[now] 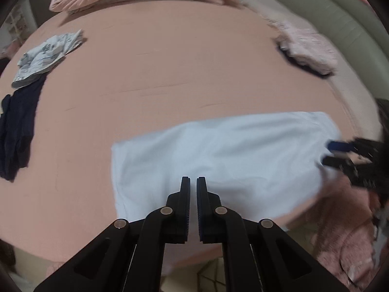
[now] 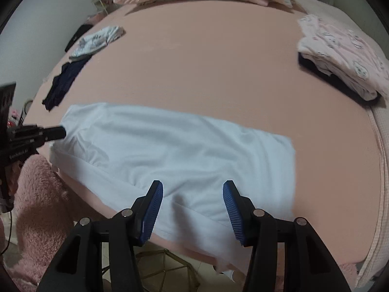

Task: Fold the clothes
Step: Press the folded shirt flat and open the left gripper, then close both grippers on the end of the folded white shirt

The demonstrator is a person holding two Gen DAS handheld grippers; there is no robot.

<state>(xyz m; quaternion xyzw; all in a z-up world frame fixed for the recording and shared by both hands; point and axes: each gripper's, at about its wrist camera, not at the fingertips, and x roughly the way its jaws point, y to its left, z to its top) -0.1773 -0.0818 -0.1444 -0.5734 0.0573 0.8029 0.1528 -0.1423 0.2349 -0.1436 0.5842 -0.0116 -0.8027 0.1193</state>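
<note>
Left tool (image 1: 193,178): fingers nearly together, a narrow gap between the pads, nothing between them; pointing forward and down.
Right tool (image 2: 193,186): fingers spread wide, blue ribbed pads (image 2: 232,209) facing each other, nothing held; angled forward and down.

— Any writing you can read?
— Only small white lettering on my left gripper (image 2: 62,131), on its black body; it looks like "GenRobot.AI", though blurred. Nothing else is legible.
</note>
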